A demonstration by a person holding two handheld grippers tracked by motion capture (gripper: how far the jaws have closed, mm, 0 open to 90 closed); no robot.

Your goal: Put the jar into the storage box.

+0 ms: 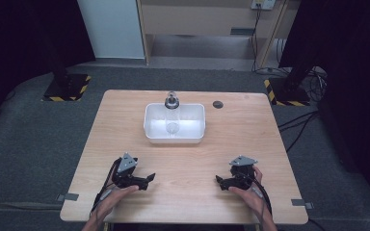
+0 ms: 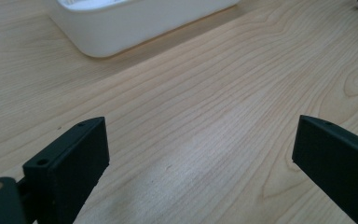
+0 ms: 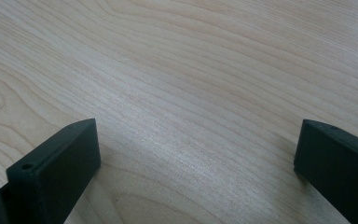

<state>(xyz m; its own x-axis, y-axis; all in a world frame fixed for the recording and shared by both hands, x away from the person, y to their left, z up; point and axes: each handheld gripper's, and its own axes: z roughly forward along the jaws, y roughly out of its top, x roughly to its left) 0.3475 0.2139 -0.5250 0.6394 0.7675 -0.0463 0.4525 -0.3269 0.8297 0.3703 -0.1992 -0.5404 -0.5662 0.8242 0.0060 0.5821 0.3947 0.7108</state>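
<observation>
Left gripper (image 1: 149,179) and right gripper (image 1: 218,181) gape near table (image 1: 188,159) edge

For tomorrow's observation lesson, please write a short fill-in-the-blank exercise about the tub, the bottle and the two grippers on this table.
1. The clear bottle lies inside the white ____.
2. The jaws of the left gripper and the right gripper stand ____, holding nothing.
3. Both grippers rest on the wooden ____ near the person's edge.
4. The small dark round hole in the tabletop is to the ____ of the tub in the high view.

Missing words: tub; open; table; right
</observation>
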